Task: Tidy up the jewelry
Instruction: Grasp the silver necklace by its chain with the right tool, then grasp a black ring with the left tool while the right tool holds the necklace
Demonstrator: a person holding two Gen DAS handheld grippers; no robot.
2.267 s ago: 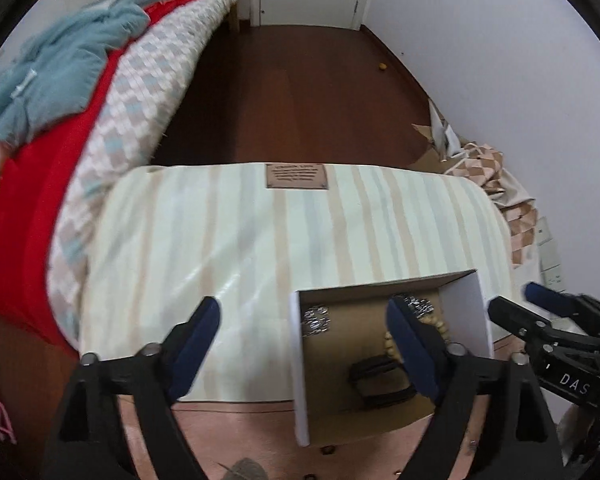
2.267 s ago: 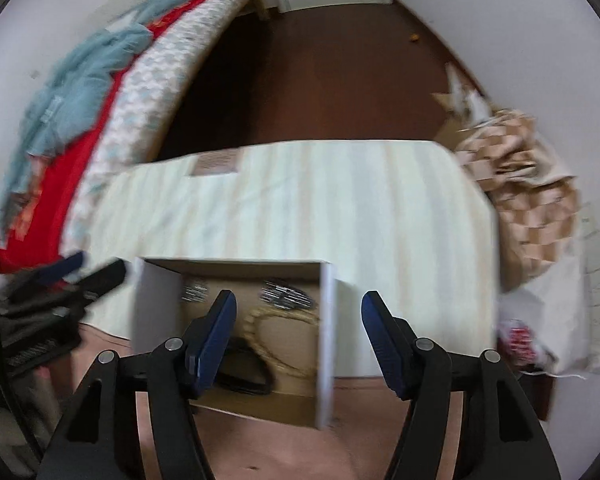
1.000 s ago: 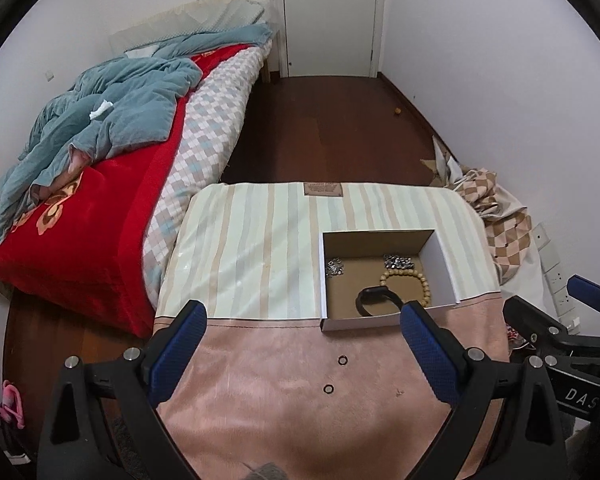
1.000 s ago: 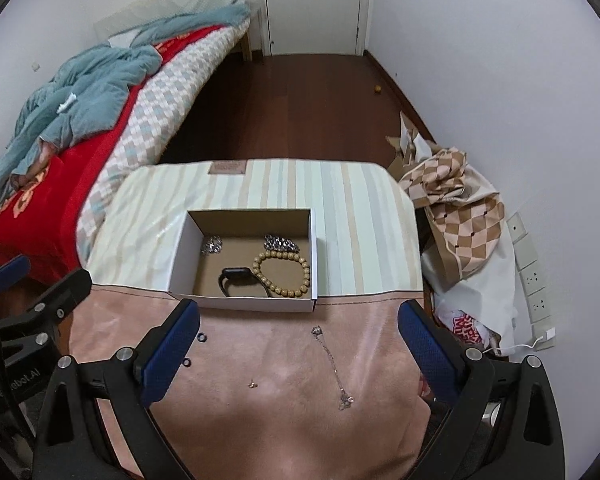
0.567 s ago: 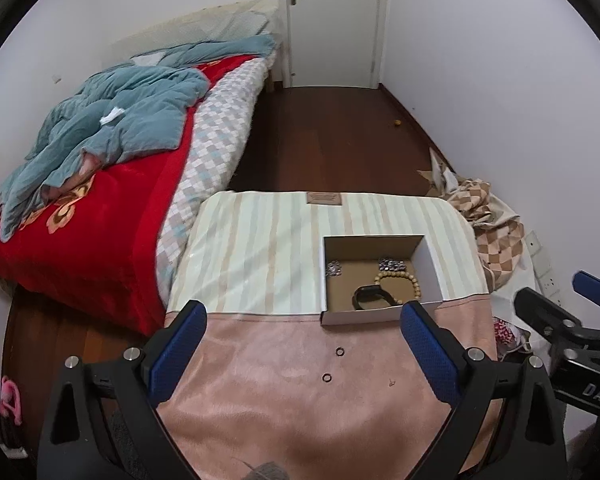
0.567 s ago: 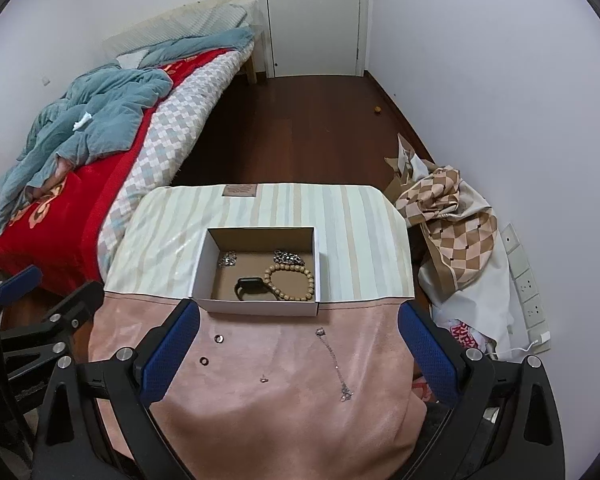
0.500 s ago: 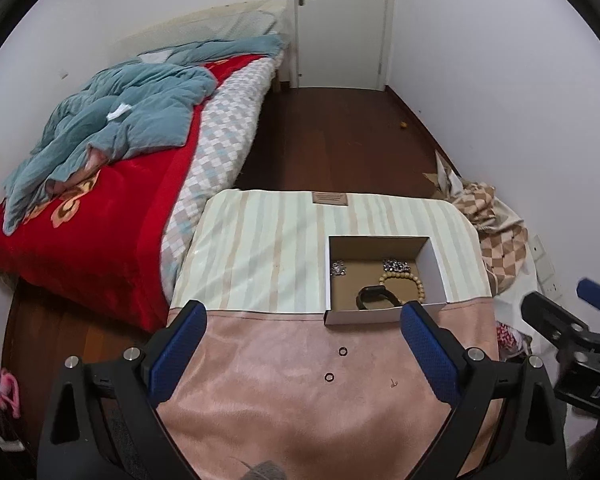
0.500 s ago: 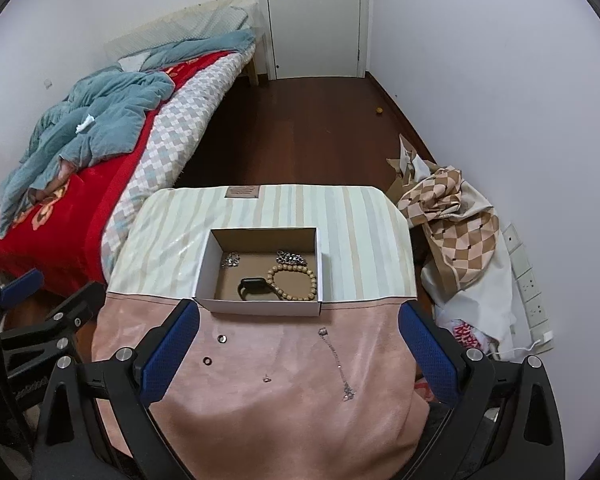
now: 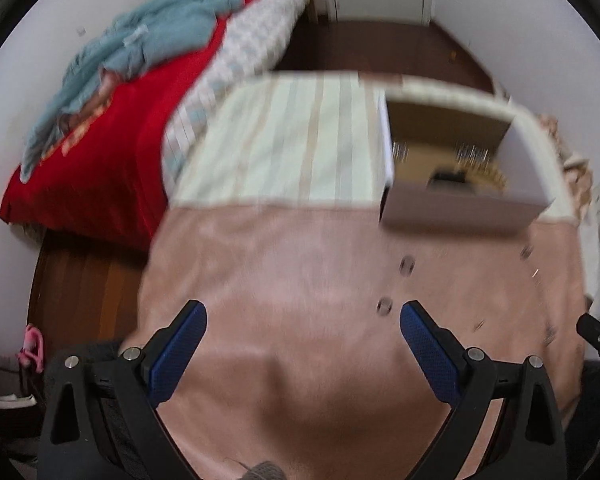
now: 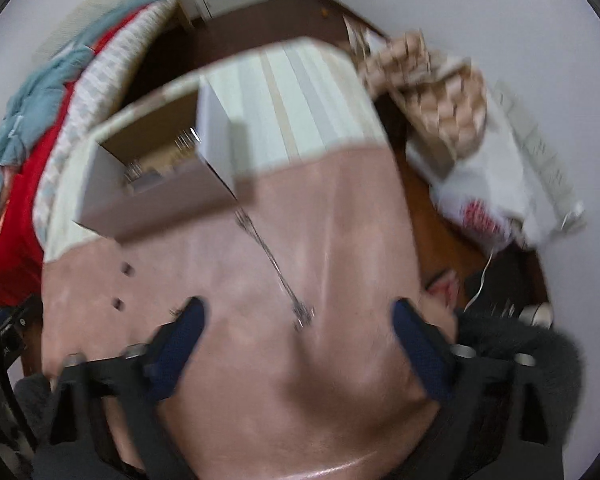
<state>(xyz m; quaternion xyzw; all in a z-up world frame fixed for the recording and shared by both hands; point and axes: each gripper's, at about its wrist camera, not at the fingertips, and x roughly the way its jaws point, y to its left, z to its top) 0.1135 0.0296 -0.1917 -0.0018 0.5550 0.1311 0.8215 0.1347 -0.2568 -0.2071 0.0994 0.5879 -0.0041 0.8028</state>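
A white cardboard box with a brown inside stands on the striped part of the table; blurred jewelry, a black band and a bead bracelet lie in it. Two small dark rings lie on the pink cloth just inside the right finger of my open left gripper. A thin silver chain runs from the box corner toward my right gripper; its end lies between the wide blue fingers, untouched. The right jaws are closing. Both views are blurred.
A bed with a red cover and teal blanket runs along the left. A checked cloth and a white bag lie on the floor right of the table. Dark wooden floor reaches back to a door.
Both grippers have dropped toward the table, so the pink cloth, rings and chain look much larger. The right view has rolled, tilting the box and table. The right fingers stand slightly narrower.
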